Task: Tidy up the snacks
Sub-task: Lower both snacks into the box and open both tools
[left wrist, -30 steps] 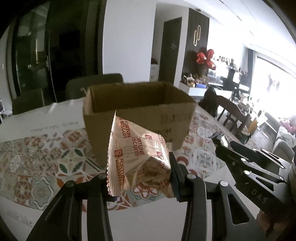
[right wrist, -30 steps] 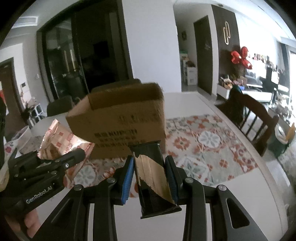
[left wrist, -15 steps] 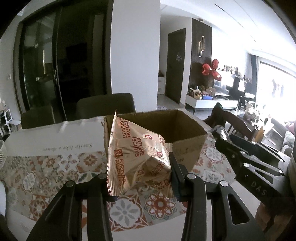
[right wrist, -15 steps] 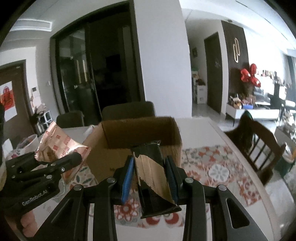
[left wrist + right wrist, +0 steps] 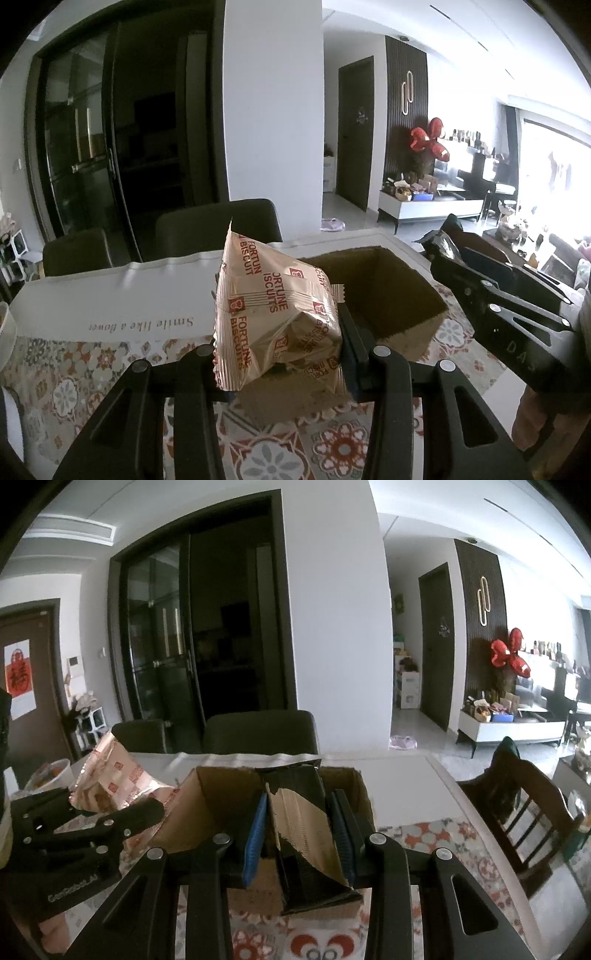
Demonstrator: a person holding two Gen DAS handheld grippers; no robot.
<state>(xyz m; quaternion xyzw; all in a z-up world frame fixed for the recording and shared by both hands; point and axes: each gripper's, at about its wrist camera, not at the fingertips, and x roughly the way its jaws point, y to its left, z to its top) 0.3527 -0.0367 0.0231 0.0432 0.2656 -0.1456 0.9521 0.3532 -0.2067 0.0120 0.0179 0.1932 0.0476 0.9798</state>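
Observation:
My left gripper [image 5: 279, 354] is shut on a gold Fortune Biscuits packet [image 5: 273, 317] and holds it above the near left rim of an open cardboard box [image 5: 399, 295]. My right gripper [image 5: 301, 830] is shut on a dark snack packet with a gold panel [image 5: 306, 830], held over the box [image 5: 225, 805] opening. The right gripper shows at the right of the left wrist view [image 5: 498, 306]. The left gripper and the biscuit packet [image 5: 118, 786] show at the left of the right wrist view.
The box stands on a table with a patterned floral cloth [image 5: 74, 376] and a white runner [image 5: 110, 299]. Dark chairs [image 5: 218, 225] stand behind the table, a wooden chair [image 5: 517, 805] at its right side. A cup-like container [image 5: 55, 775] is at far left.
Both grippers have risen and moved forward with their packets. The box now sits lower in view and its open inside shows beneath them.

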